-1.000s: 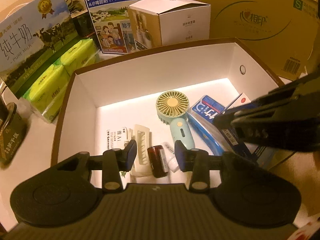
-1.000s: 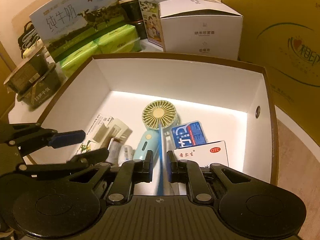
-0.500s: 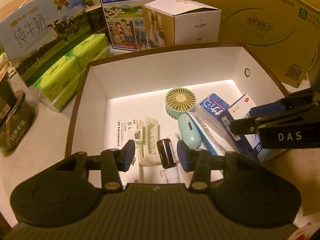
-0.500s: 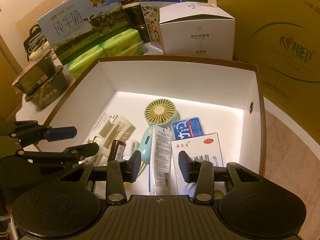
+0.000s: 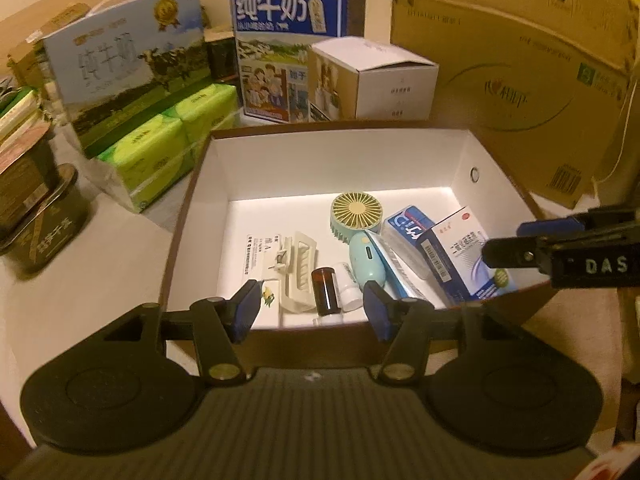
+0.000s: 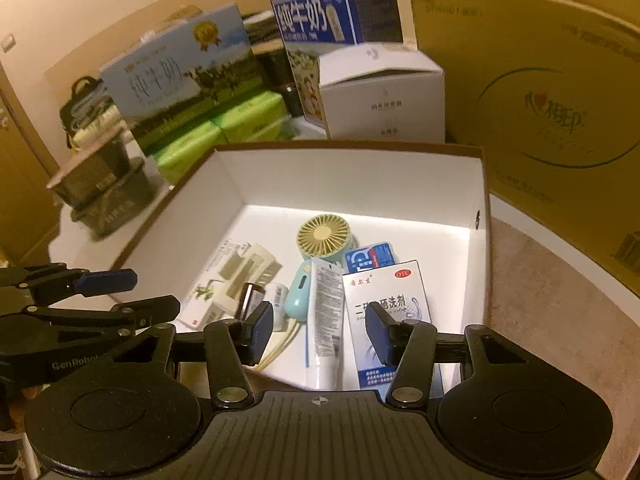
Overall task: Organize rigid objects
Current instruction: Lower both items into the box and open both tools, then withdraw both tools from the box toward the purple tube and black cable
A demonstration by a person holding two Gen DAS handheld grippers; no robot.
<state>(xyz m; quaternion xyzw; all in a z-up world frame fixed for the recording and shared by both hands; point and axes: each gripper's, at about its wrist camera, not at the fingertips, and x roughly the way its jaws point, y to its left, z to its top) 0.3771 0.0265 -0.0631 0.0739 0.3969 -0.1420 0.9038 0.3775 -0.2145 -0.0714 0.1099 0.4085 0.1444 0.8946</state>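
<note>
Released since a second ago, the white tube (image 6: 326, 320) now lies in the storage box (image 6: 352, 172) beside the fan (image 6: 324, 236). Both the right gripper (image 6: 320, 334) and left gripper (image 5: 308, 310) gape wide, holding nothing.

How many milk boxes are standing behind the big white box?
2. A light-blue milk box with cows stands back left, above the green tissue packs. A dark-blue milk box stands behind the storage box, at the middle. More could be hidden.
</note>
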